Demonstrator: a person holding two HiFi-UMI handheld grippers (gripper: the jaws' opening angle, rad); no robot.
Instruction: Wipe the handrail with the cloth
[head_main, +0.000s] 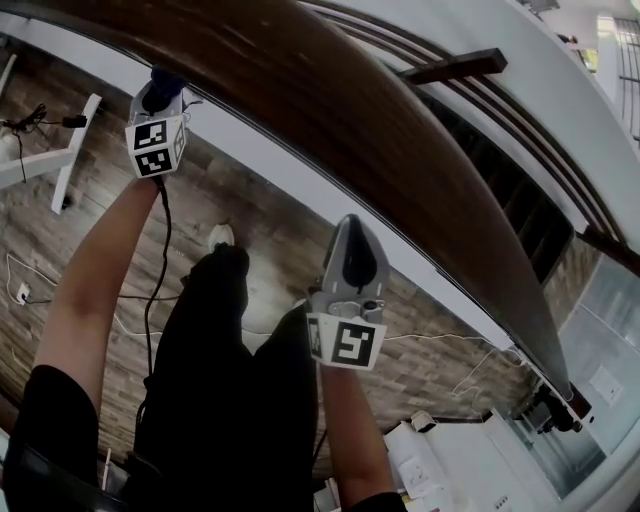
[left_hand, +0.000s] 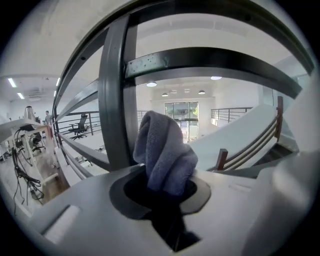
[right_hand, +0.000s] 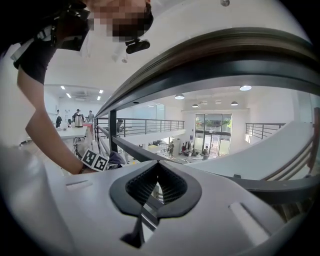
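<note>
— Counting what's here?
— One cloth, one handrail, two grippers. The left gripper has its jaws clenched on the cloth at the handrail's edge, a baluster just behind; the right gripper has its jaws pinched together, empty
</note>
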